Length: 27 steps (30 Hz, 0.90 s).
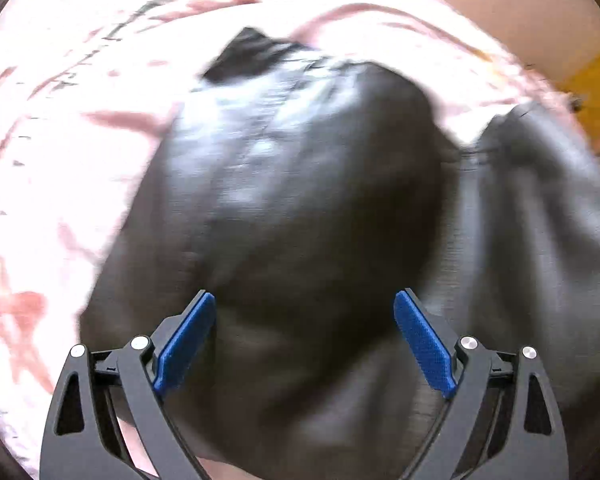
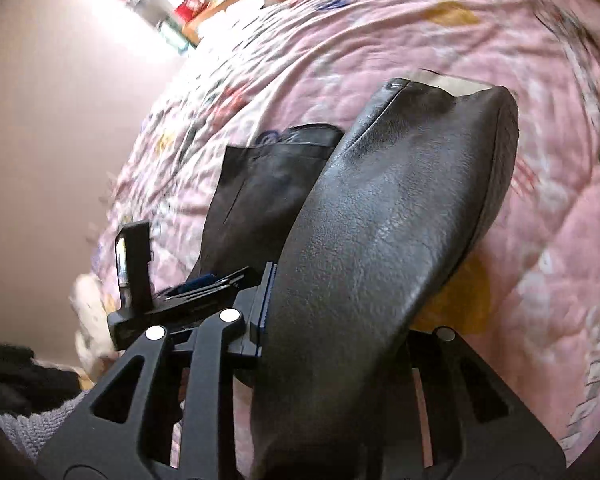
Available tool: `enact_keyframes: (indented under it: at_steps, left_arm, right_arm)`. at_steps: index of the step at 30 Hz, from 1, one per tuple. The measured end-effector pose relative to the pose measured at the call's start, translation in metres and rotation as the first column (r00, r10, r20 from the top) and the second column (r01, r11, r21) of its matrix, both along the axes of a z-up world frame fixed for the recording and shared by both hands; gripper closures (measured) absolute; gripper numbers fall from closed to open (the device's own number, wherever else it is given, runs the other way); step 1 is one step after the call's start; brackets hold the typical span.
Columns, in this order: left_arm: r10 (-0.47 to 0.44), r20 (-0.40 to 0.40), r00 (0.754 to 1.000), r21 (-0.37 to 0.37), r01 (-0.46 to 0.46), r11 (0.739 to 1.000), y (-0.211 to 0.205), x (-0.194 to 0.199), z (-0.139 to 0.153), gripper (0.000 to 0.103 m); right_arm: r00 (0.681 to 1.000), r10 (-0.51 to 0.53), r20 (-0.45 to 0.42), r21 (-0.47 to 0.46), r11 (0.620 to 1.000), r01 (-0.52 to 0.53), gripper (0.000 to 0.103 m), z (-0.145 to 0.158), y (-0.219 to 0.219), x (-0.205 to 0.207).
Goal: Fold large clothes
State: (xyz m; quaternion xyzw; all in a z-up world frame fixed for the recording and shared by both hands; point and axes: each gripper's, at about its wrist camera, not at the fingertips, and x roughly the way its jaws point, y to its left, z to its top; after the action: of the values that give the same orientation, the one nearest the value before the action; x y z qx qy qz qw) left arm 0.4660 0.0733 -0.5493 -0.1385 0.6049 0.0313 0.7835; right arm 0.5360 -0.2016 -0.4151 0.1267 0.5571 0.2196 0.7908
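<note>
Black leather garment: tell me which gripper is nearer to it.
Right. The right gripper is clamped on the black leather garment; the left gripper hangs open above it, touching nothing.

I see a grainy, glossy leather-like garment [image 2: 380,216], a soft quilted cloth bedspread [image 2: 440,40], and matt black plastic grippers with ribbed blue pads [image 1: 186,344].
</note>
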Motion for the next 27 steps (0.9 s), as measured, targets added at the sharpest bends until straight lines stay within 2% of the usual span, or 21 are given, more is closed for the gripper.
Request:
enact_keyframes:
  at_steps: [1, 3, 4, 6, 7, 9, 10, 11, 12, 13, 14, 16, 20, 23, 24, 25, 27]
  left_arm:
    - [-0.02, -0.01, 1.0, 0.003, 0.021, 1.0, -0.003, 0.003, -0.008, 0.015]
    - [-0.093, -0.019, 0.996, 0.062, 0.094, 0.994, -0.018, -0.001, -0.028, 0.007]
    - [-0.121, -0.013, 0.993, 0.093, 0.122, 0.988, -0.028, -0.003, -0.037, 0.007]
    - [-0.116, 0.006, 0.993, 0.11, 0.115, 0.987, -0.034, -0.008, -0.043, 0.007]
    - [-0.112, 0.013, 0.994, 0.108, 0.11, 0.988, -0.035, -0.009, -0.043, 0.007]
    - [-0.086, 0.03, 0.996, 0.08, 0.083, 0.993, -0.025, -0.02, -0.03, 0.009]
    - [-0.04, 0.017, 0.999, 0.062, 0.039, 0.997, -0.013, -0.027, -0.024, 0.013]
    - [-0.003, 0.005, 1.0, 0.035, 0.003, 0.999, 0.009, -0.041, -0.017, 0.023]
    - [0.047, -0.006, 0.999, -0.013, -0.047, 0.999, 0.026, -0.052, -0.009, 0.026]
    - [0.088, -0.018, 0.996, -0.041, -0.089, 0.995, 0.039, -0.061, -0.003, 0.026]
    - [0.16, -0.03, 0.987, -0.084, -0.162, 0.983, 0.059, -0.078, 0.004, 0.02]
    - [0.24, -0.049, 0.97, -0.15, -0.245, 0.958, 0.088, -0.103, 0.009, 0.015]
    - [0.229, -0.1, 0.968, -0.19, -0.244, 0.951, 0.108, -0.119, -0.013, 0.015]
    - [0.26, -0.114, 0.959, -0.207, -0.278, 0.938, 0.135, -0.123, -0.018, 0.015]
    - [0.263, -0.121, 0.957, -0.212, -0.284, 0.935, 0.142, -0.125, -0.019, 0.015]
    - [0.263, -0.124, 0.957, -0.215, -0.285, 0.934, 0.148, -0.128, -0.019, 0.015]
    - [0.249, -0.134, 0.959, -0.198, -0.272, 0.942, 0.157, -0.13, -0.019, 0.015]
  right_arm:
    - [1.0, 0.015, -0.007, -0.004, 1.0, -0.015, 0.08, 0.002, 0.014, 0.003]
    - [0.998, 0.053, -0.013, -0.029, 0.998, -0.054, 0.08, 0.009, 0.045, 0.007]
    - [0.998, 0.061, -0.015, -0.032, 0.998, -0.062, 0.08, 0.012, 0.058, 0.007]
    - [0.995, 0.091, -0.028, -0.048, 0.995, -0.092, 0.082, 0.014, 0.096, 0.017]
    - [0.994, 0.103, -0.035, -0.088, 0.991, -0.106, 0.082, 0.015, 0.114, 0.021]
    - [0.991, 0.126, -0.035, -0.164, 0.978, -0.13, 0.083, 0.015, 0.15, 0.028]
    - [0.99, 0.137, -0.035, -0.164, 0.976, -0.141, 0.09, 0.015, 0.163, 0.032]
    - [0.988, 0.148, -0.038, -0.187, 0.97, -0.153, 0.091, 0.015, 0.181, 0.037]
    - [0.987, 0.157, -0.03, -0.2, 0.967, -0.16, 0.092, 0.015, 0.193, 0.038]
    - [0.984, 0.176, -0.02, -0.219, 0.96, -0.176, 0.092, 0.015, 0.208, 0.04]
    - [0.984, 0.179, -0.012, -0.237, 0.955, -0.177, 0.092, 0.011, 0.217, 0.043]
    - [0.984, 0.171, -0.042, -0.245, 0.953, -0.176, 0.092, -0.006, 0.239, 0.048]
    - [0.986, 0.124, -0.113, -0.213, 0.966, -0.146, 0.092, -0.046, 0.269, 0.041]
    - [0.983, 0.072, -0.167, -0.159, 0.982, -0.099, 0.083, -0.07, 0.282, 0.038]
    - [0.98, 0.063, -0.189, -0.135, 0.987, -0.09, 0.073, -0.078, 0.284, 0.037]
    - [0.974, 0.062, -0.216, -0.084, 0.993, -0.082, 0.057, -0.082, 0.284, 0.037]
    - [0.958, 0.097, -0.269, 0.075, 0.994, -0.08, 0.039, -0.08, 0.286, 0.037]
